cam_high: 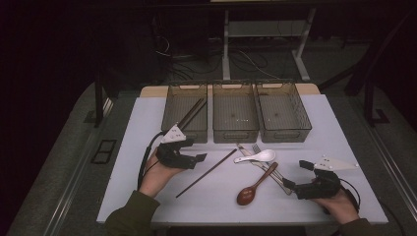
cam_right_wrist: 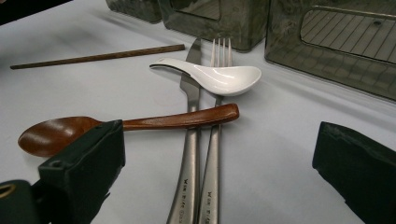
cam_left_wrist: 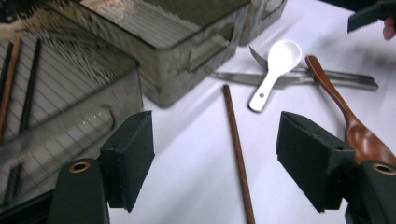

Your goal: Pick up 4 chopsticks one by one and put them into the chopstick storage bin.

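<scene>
Fig.: left tool (cam_left_wrist: 215, 158) wide open, empty; wooden chopstick (cam_left_wrist: 237, 149) lies flat on surface btwn its jaws. Judged light, stiff, thin, prone to roll: grip mid-shaft. Right tool (cam_right_wrist: 219, 168) open, idle.

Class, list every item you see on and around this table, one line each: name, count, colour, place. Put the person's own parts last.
Table: one, white top, centre.
Baskets: three, clear grey mesh, in a row at the far side.
Chopsticks in basket: at least two, dark brown, in the left basket.
Loose chopstick: one, dark brown, lying on the table before the left basket.
Ceramic spoon: one, white, lying across the knife and fork.
Wooden spoon: one, reddish brown, handle lying across the knife and fork.
Knife: one, steel, beside the fork.
Fork: one, steel.
Left hand-held gripper: one, black, open over the loose chopstick.
Right hand-held gripper: one, black, open near the cutlery.
</scene>
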{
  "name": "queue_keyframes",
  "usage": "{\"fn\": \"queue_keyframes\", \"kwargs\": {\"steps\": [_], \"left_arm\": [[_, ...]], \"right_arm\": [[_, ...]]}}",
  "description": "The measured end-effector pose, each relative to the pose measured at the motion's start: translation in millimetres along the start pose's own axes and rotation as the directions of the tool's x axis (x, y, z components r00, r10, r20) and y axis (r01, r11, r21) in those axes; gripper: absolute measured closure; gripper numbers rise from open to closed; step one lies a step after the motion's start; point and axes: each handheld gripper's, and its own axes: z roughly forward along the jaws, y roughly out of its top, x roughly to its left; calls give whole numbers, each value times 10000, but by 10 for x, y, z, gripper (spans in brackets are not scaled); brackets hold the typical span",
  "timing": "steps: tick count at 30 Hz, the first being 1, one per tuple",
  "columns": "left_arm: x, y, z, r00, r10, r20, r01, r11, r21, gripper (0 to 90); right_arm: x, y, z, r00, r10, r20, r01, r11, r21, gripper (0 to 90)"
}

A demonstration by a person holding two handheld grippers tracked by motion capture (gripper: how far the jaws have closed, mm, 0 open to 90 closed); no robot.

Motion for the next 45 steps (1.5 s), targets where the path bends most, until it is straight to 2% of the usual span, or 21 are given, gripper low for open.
{"fn": "queue_keyframes", "kwargs": {"steps": [3, 7, 13, 19, 26, 32, 36, 45], "left_arm": [[-49, -62, -1, 9998, 165, -91, -165, 9999, 54, 292], [-103, -129, 11, 10000, -9, -20, 8, 10000, -35, 317], [-195, -271, 79, 10000, -48, 30, 47, 9994, 338, 416], [-225, -353, 140, 9999, -151, 44, 147, 9973, 722, 510], [-223, -402, 226, 9999, -118, 10, 116, 9921, 1252, 609], [-250, -431, 318, 9996, -40, 267, -6, 9851, 1719, 673], [-268, -442, 352, 9996, 36, 295, -93, 9805, 1964, 723], [-279, -449, 360, 9995, 310, 67, -317, 9799, 1968, 829]], "right_arm": [[1, 0, -1, 10000, -14, -11, 14, 10000, -2, 22], [3, 1, -3, 10000, 12, -14, -12, 10000, 7, 22], [5, 0, -5, 10000, 15, -18, -15, 10000, 16, 22], [8, 0, -2, 10000, 13, -3, -13, 10000, 36, 22], [8, -1, 4, 10000, -37, 8, 37, 10000, 68, 21], [12, 0, 9, 10000, -69, 1, 69, 10000, 67, 21], [11, 0, 9, 10000, -73, 4, 73, 10000, 62, 22], [22, 2, 11, 10000, -44, -23, 45, 9999, 90, 22]]}}
